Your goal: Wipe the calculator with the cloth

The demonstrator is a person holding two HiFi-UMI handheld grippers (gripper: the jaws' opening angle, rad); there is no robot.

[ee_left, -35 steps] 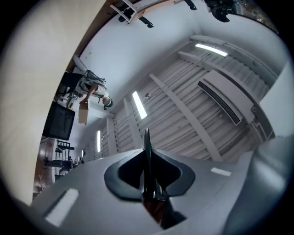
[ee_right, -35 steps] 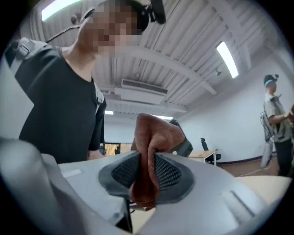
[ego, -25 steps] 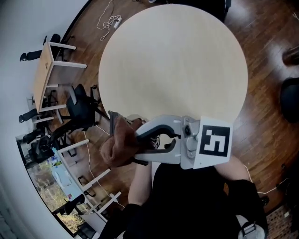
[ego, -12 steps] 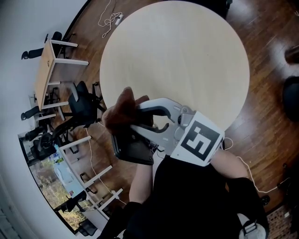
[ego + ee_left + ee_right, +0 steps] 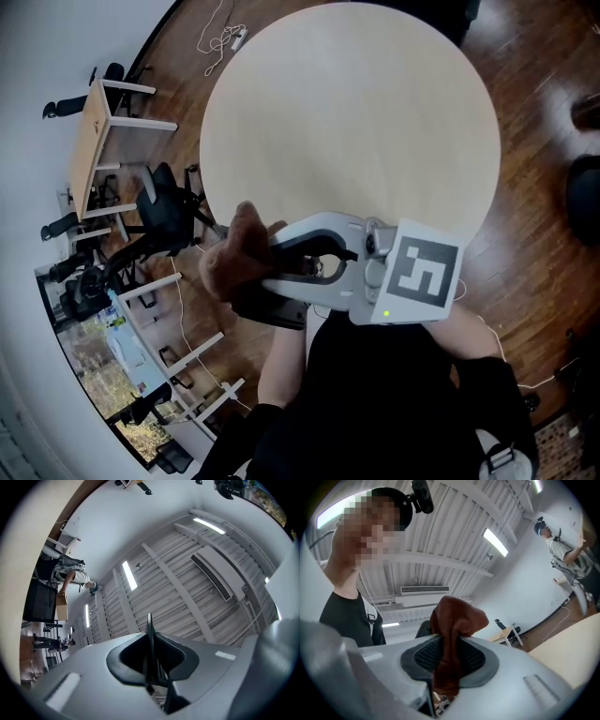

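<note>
Calculator: the dark, flat, slab-shaped calculator (image 5: 267, 307) is not on the table. It is held in the air just off the near rim of the round pale wooden table (image 5: 356, 122), close to the person's black-clad torso. The left gripper (image 5: 150, 657) is clenched on it. In the left gripper view it shows edge-on as a thin dark blade between the pads, pointing up at the ceiling. In my judgement this hold presents one face for wiping.

Cloth: the rust-brown soft cloth (image 5: 457, 613) is grasped by the right gripper (image 5: 450, 657), its wad standing out past the pads so that fabric, not gripper, meets the calculator. In the head view the wad sits at the calculator's upper left; contact is likely but unconfirmed.

Containers: none in view.
</note>
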